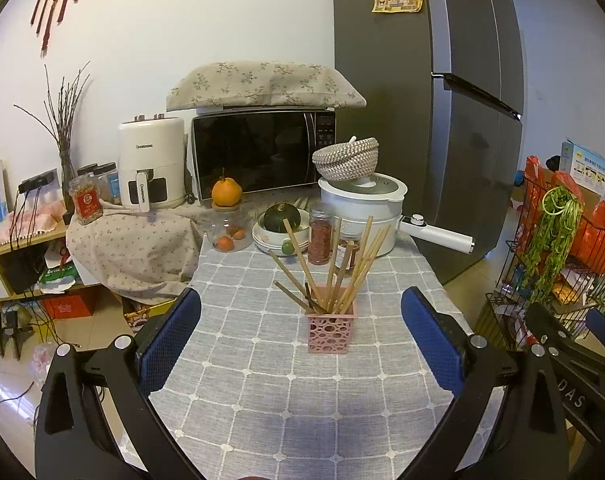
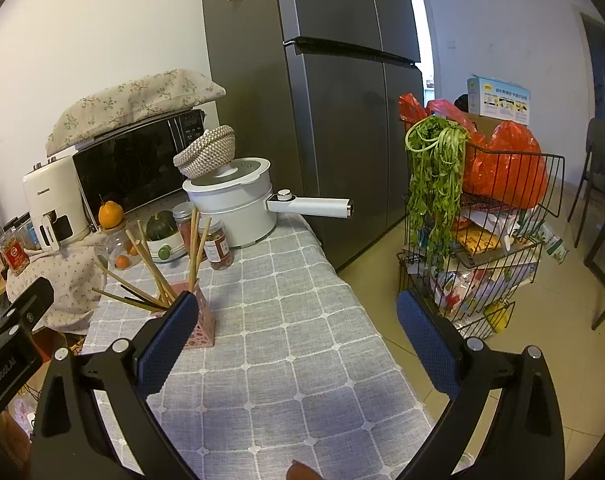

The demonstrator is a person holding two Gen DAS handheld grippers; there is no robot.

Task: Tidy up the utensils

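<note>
Grippers spread, chopsticks in holder

Nothing is gripped: the left gripper (image 1: 301, 330) and right gripper (image 2: 297, 334) are both held with jaws spread wide above the tablecloth (image 1: 262, 392). Wooden chopsticks (image 1: 334, 268) are fanned upright in a pink holder (image 1: 331, 330) near the cloth's middle. Jars (image 1: 319, 240) and a white pot (image 1: 366, 208) are set behind it.
</note>
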